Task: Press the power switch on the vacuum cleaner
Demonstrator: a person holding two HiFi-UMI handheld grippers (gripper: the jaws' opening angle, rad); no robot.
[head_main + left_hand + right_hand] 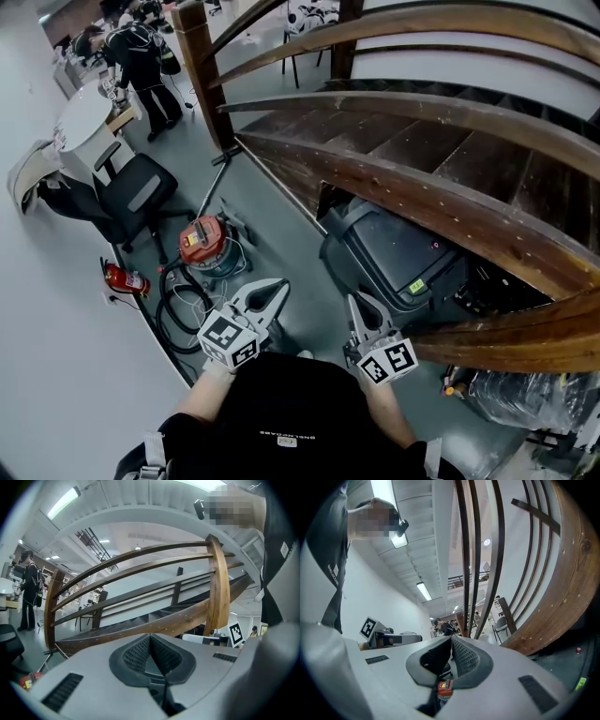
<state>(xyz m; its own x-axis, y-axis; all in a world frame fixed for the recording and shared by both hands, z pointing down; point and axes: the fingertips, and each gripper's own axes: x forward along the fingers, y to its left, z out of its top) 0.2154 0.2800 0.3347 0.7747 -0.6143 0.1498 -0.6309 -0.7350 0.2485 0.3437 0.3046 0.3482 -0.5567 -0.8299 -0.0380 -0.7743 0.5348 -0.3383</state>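
Grey floor (pixel 272 206) beneath curved wooden staircase (pixel 422 141), red vacuum cleaner (pixel 204 242) nearby

The left claw (pixel 274 292) and right claw (pixel 359 307) are held side by side, both with jaws together.

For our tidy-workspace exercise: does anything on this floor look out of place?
Yes. The small red fire extinguisher lies on its side on the floor by the white wall, not upright. Next to it, a black hose sprawls in loose loops beside the red-topped vacuum cleaner.
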